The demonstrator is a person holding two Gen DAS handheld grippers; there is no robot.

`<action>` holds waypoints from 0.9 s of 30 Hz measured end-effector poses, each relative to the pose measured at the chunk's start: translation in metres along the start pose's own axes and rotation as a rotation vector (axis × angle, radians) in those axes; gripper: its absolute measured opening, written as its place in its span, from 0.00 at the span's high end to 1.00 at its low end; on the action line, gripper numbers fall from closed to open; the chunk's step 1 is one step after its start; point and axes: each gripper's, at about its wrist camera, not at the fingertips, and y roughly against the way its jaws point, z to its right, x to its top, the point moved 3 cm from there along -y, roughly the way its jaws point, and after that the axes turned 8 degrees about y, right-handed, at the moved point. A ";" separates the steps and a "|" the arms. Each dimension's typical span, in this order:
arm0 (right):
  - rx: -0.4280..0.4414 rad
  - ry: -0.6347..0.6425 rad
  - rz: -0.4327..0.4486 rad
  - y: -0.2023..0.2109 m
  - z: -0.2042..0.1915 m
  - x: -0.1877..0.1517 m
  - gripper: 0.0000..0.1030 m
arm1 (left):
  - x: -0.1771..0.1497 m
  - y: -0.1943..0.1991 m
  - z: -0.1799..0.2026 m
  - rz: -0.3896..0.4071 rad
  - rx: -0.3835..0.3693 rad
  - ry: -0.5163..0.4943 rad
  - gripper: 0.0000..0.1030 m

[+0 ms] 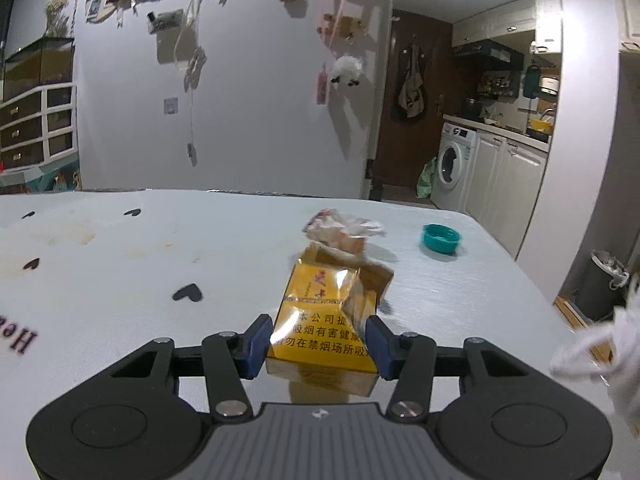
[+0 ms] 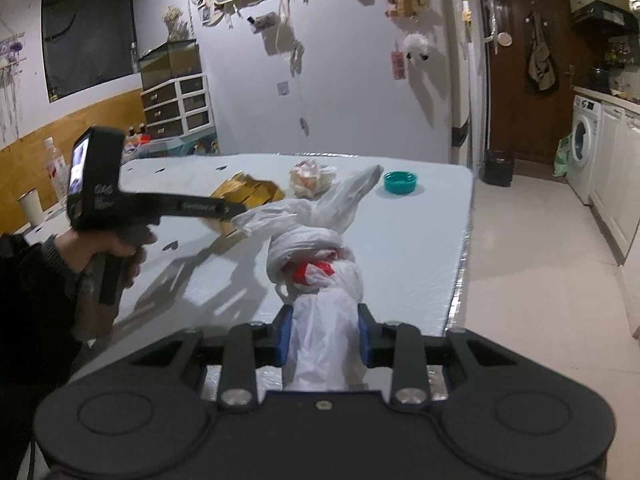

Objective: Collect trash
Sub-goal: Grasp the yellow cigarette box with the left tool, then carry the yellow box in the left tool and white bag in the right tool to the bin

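My left gripper (image 1: pixel 318 346) is shut on a yellow cigarette pack (image 1: pixel 326 312) with torn cellophane, held just above the white table (image 1: pixel 120 264). The pack also shows in the right wrist view (image 2: pixel 244 192). My right gripper (image 2: pixel 323 336) is shut on a knotted white plastic bag (image 2: pixel 316 256) with red print, held over the table's near right part. A crumpled wrapper (image 1: pixel 340 230) lies beyond the pack and shows in the right wrist view (image 2: pixel 310 176). A teal bottle cap (image 1: pixel 440 238) lies open side up at the far right (image 2: pixel 400 181).
A dark trash bin (image 1: pixel 600 284) stands on the floor right of the table. The table edge (image 2: pixel 466 240) drops to a tiled floor. A white cup (image 2: pixel 31 208) and a plastic bottle (image 2: pixel 54 164) stand at the far left. A washing machine (image 1: pixel 454 160) and cabinets line the right.
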 end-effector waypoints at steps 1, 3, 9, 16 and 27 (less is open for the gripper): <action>-0.006 -0.002 0.005 0.004 0.003 -0.001 0.68 | -0.003 0.006 0.005 0.005 -0.008 -0.003 0.50; -0.019 -0.007 0.014 0.011 0.008 -0.003 0.68 | -0.009 0.015 0.014 0.017 -0.015 -0.007 0.51; -0.066 -0.040 0.030 0.028 0.028 -0.014 0.68 | -0.027 0.034 0.037 0.028 -0.021 -0.009 0.53; -0.074 -0.073 0.034 0.040 0.038 -0.027 0.68 | -0.052 0.050 0.059 -0.011 -0.039 -0.040 0.53; 0.006 -0.072 0.044 0.054 0.020 -0.042 0.68 | -0.056 0.061 0.057 -0.116 -0.120 -0.071 0.34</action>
